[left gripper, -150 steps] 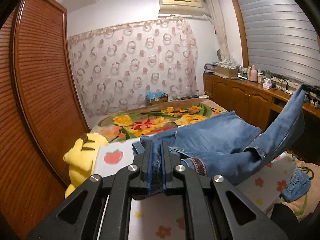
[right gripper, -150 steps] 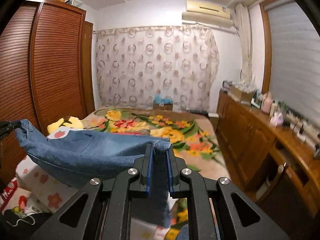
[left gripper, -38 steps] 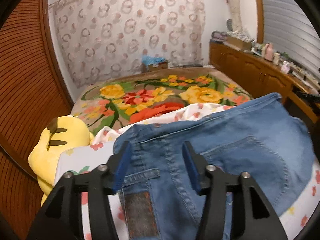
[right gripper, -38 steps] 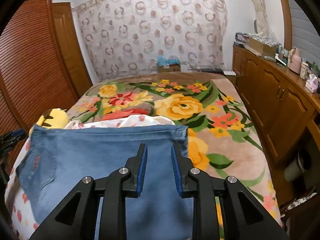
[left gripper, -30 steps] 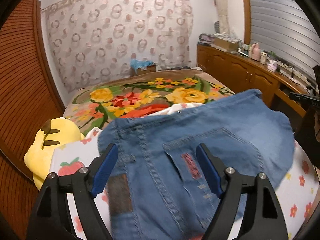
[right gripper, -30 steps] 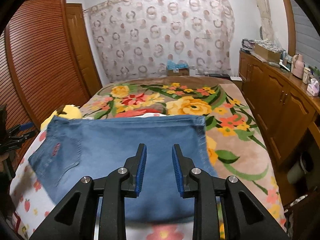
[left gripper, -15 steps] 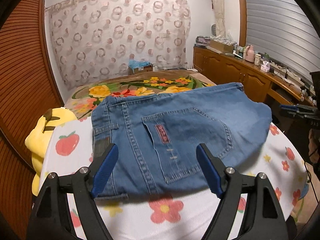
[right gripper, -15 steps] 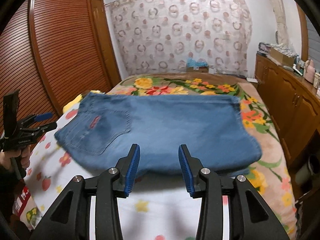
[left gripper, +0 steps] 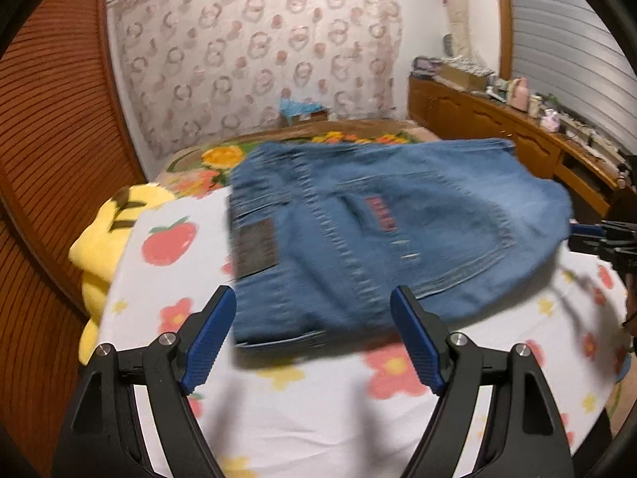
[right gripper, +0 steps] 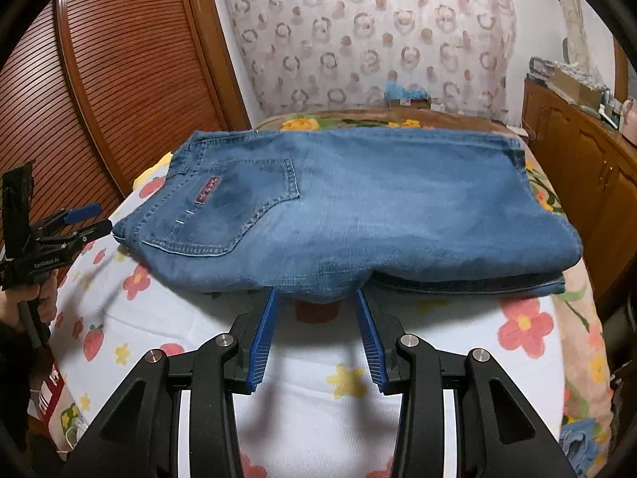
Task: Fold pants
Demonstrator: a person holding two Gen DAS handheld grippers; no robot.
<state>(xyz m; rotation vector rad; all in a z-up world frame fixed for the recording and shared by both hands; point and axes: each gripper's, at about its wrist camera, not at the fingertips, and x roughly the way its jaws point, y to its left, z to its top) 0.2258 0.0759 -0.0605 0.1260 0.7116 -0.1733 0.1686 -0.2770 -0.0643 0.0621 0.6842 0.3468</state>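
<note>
Bed [right gripper: 458,430] under a white coverlet printed with flowers and strawberries, a floral blanket [right gripper: 577,318] along its right side. Folded blue jeans [right gripper: 358,207] lie flat across the coverlet, back pocket [right gripper: 239,207] uppermost at the left end, a dark waistband patch [left gripper: 256,247] visible in the left wrist view. Yellow plush toy [left gripper: 107,235] at the bed's left edge. Left gripper [left gripper: 314,342]: jaws wide, nothing between them, just short of the jeans' near edge. Right gripper [right gripper: 316,302]: jaws moderately apart, empty, fingertips at the near folded edge; whether they touch the denim cannot be told.
</note>
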